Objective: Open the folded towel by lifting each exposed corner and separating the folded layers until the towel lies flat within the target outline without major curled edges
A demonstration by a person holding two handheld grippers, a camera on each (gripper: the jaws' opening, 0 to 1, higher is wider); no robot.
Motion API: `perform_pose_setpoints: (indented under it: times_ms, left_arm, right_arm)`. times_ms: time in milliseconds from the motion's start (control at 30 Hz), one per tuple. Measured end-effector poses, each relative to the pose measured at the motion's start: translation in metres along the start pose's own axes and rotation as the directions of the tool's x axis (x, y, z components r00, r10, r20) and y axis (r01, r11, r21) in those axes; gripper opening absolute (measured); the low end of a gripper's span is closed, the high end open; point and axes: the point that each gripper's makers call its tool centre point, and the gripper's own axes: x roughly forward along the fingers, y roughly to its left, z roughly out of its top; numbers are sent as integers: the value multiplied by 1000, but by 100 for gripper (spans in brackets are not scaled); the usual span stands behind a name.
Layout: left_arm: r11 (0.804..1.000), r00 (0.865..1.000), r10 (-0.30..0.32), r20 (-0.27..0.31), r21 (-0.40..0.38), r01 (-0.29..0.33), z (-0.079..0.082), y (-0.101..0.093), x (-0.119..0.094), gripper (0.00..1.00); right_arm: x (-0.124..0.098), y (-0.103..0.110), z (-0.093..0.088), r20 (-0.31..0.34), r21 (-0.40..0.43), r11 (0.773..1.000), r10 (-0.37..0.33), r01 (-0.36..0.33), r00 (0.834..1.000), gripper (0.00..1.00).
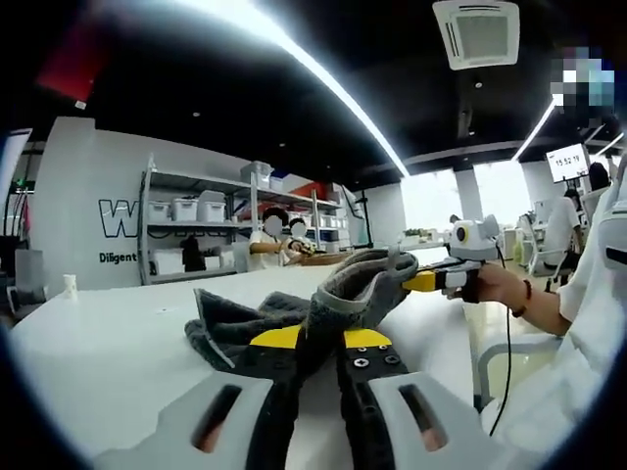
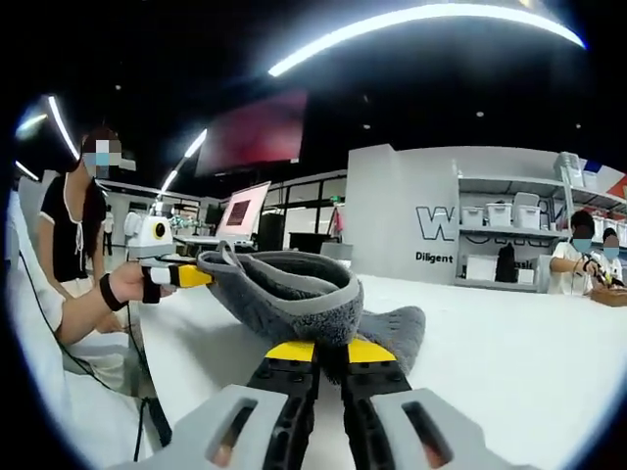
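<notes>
A dark grey towel [image 1: 257,315] with a lighter hem lies partly bunched on the white table [image 1: 108,343]. My left gripper [image 1: 318,339] is shut on one part of it, cloth pinched between the yellow tips. From there the towel rises in a band to my right gripper [image 1: 423,282], which grips its far end in a person's hand [image 1: 495,286]. In the right gripper view, my right gripper [image 2: 330,351] is shut on the towel [image 2: 294,289]. The lifted fold arcs left to my left gripper [image 2: 192,276], also shut on the cloth.
Shelves with white bins [image 1: 196,210] stand against the back wall, where people [image 2: 583,257] sit at a table. Another person [image 2: 83,211] stands beyond the table's near edge, close to a monitor [image 2: 243,211]. The bare table [image 2: 509,338] spreads around the towel.
</notes>
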Motion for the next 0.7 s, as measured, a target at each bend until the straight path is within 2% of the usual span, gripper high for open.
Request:
perform_pose_setpoints:
  times_ms: [167,233,467,567,700]
  left_arm:
    - [1000,1000,1,-9,-14,-1,-7,-5,-9,13]
    - [1000,999,-4,-32,-8,4,-12,-10,-13,13]
    - [1000,999,-9,-48,-2,9,-16,-13,-21,14]
    - [1000,997,-14,-71,2,14,-21,-15,-30,14]
    - [1000,998,-6,-70,7,7,-20,-14,-37,15]
  right_arm:
    - [-5,0,-4,-11,-11,1000,8,-8,1000,2]
    - [-9,4,-8,-21,-28,1000,12,-13,1000,3]
    - [-20,9,-21,-70,-31,999,23,-25,997,4]
    - [-26,11,-23,-96,-59,998,32,-38,995,4]
    - [-32,13,-25,-123,-99,993,46,-58,991,5]
